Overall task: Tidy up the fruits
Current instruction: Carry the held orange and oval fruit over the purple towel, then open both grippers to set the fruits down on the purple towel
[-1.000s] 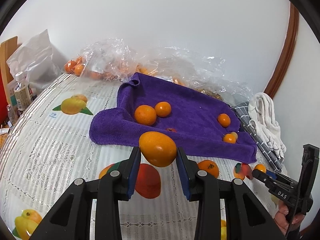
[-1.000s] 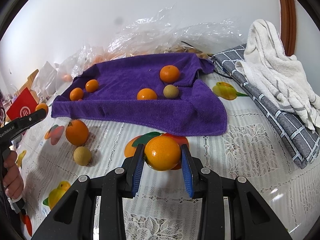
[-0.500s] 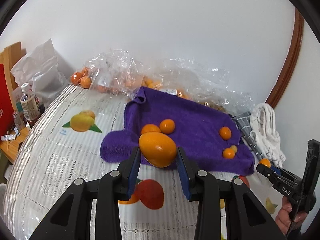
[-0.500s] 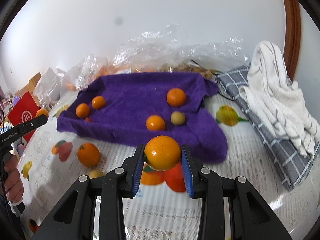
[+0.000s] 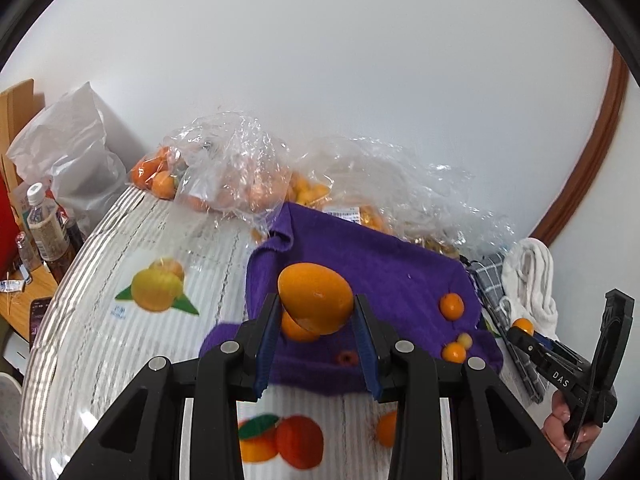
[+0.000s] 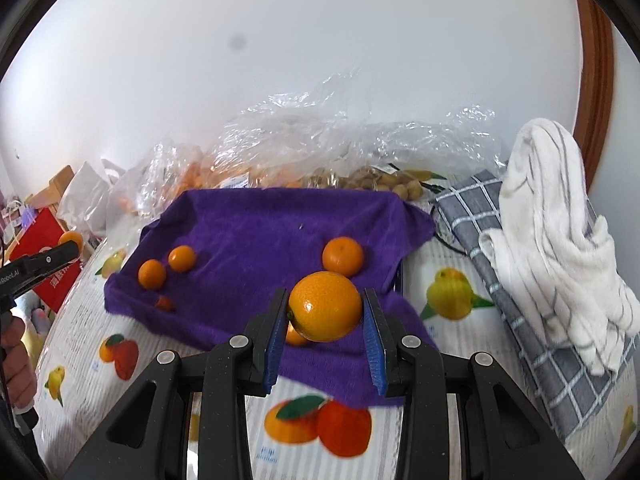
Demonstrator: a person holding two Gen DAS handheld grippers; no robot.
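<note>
Two oranges are held above the purple towel [image 6: 256, 232]: oval orange [image 5: 316, 298] by left hand-held gripper [image 5: 316, 320], round orange [image 6: 325, 306] by right hand-held gripper [image 6: 325, 322]; longan bag [image 6: 384, 184] seen in right view only.

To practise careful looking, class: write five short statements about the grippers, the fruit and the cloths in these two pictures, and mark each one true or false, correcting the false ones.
1. The left gripper grips an orange. True.
2. The right gripper is empty. False: it grips an orange too.
3. The purple towel has no fruit on it. False: several small oranges lie on it.
4. A white striped towel lies on a grey checked cloth. True.
5. The clear plastic bags sit in front of the purple towel. False: they are behind it, by the wall.
</note>
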